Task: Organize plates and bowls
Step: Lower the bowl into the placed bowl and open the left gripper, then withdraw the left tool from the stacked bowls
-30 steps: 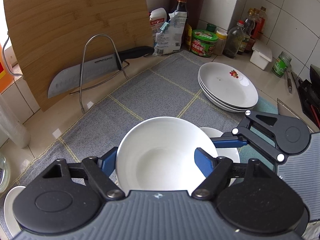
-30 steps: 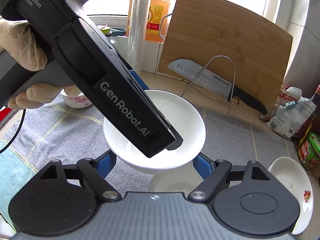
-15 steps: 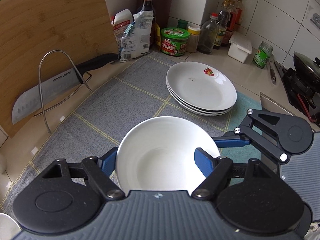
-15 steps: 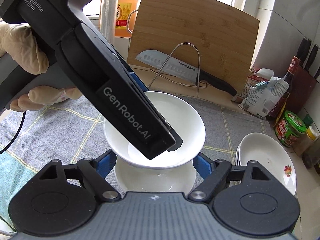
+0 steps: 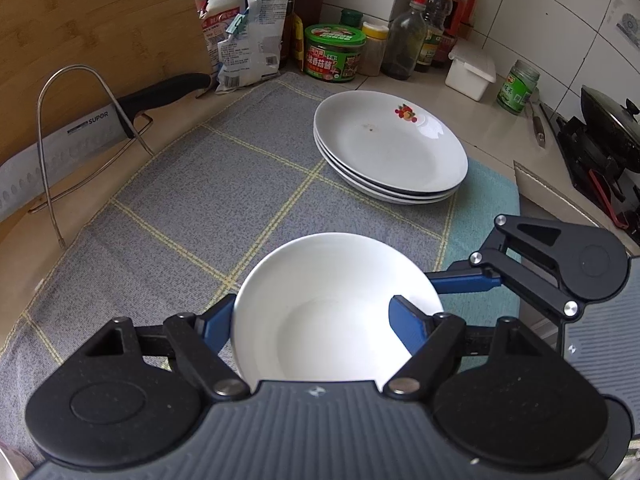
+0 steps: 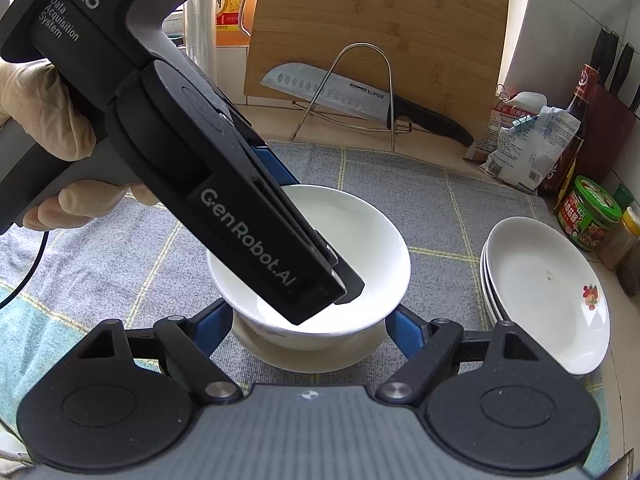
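Observation:
My left gripper (image 5: 312,320) is shut on the rim of a white bowl (image 5: 320,280), one finger inside and one outside. In the right wrist view this upper bowl (image 6: 360,240) sits nested in a second white bowl (image 6: 304,354) that lies between the blue fingers of my right gripper (image 6: 308,320). I cannot tell whether the right fingers touch the lower bowl. A stack of three white plates (image 5: 390,146) with a red flower print rests on the grey cloth to the right; it also shows in the right wrist view (image 6: 548,292).
A grey checked cloth (image 5: 192,184) covers the counter. Behind stand a bamboo cutting board (image 6: 376,28), a knife (image 6: 320,88) in a wire rack, a snack bag (image 5: 244,44), jars and bottles (image 5: 334,54). A wok (image 5: 612,124) sits on the stove at far right.
Both grippers and the bowls have shifted right toward the plate stack. The upper bowl has come down and now nests in the lower bowl.

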